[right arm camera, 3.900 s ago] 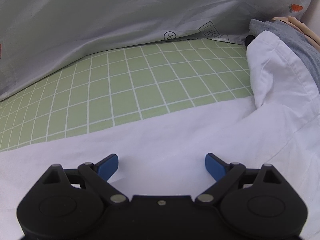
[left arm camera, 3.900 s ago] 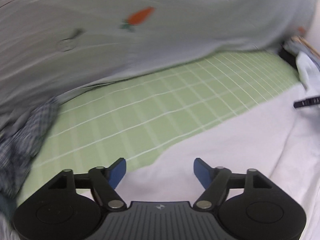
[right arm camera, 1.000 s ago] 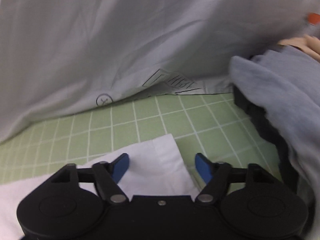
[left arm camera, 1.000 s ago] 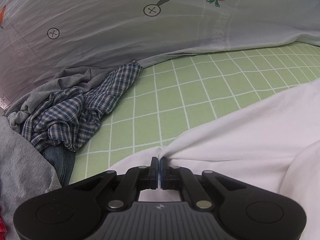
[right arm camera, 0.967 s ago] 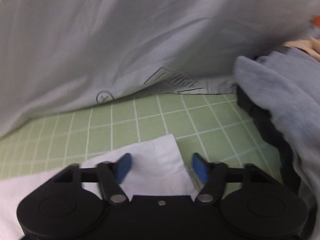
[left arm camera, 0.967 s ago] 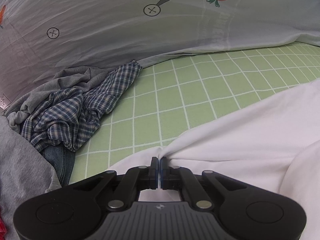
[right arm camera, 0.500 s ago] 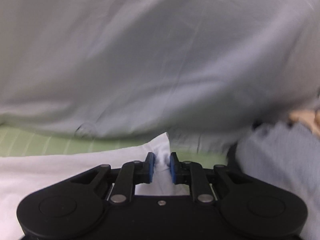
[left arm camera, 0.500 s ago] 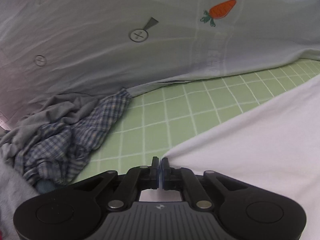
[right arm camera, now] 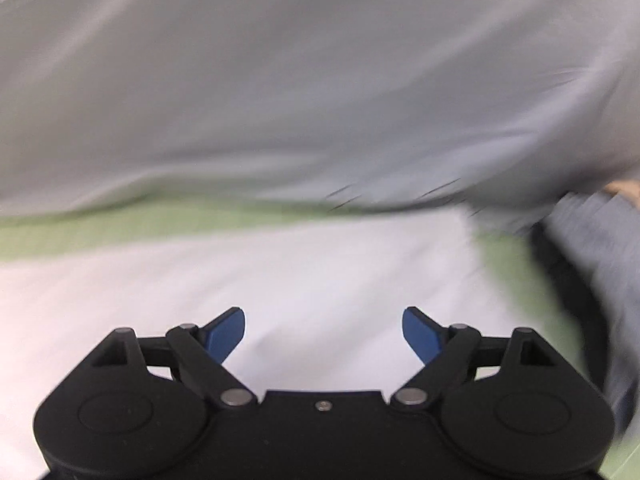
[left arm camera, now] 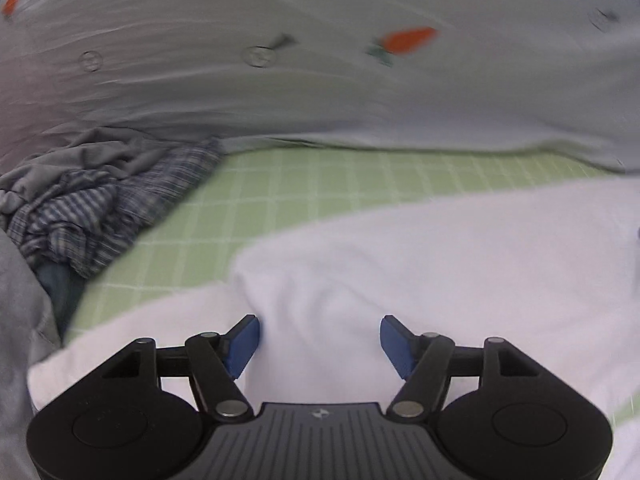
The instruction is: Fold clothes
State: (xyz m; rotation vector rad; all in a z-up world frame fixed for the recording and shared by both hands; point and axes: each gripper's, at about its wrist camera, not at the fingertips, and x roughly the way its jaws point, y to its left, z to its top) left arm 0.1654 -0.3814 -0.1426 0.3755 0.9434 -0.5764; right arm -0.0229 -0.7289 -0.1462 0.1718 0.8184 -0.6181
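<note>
A white garment (left arm camera: 440, 248) lies flat on the green checked sheet (left arm camera: 320, 184), folded over itself, its edge running from the lower left to the right. My left gripper (left arm camera: 318, 340) hovers over its near left part, jaws opening, blue pads clear of the cloth. In the right wrist view the same white garment (right arm camera: 280, 272) spreads below my right gripper (right arm camera: 323, 334), whose jaws are also opening with nothing pinched between them. Both views are blurred by motion.
A pale grey cover with carrot prints (left arm camera: 320, 60) bulges along the back in the left wrist view and as pale grey cover (right arm camera: 300, 80) in the right. A crumpled plaid and grey clothes pile (left arm camera: 92, 200) lies at the left. Grey-blue cloth (right arm camera: 600, 260) lies at the right.
Both grippers were shut on the white garment's edge half a second ago and have let go, jaws now apart. The cloth lies laid over itself, and both hands have drawn back.
</note>
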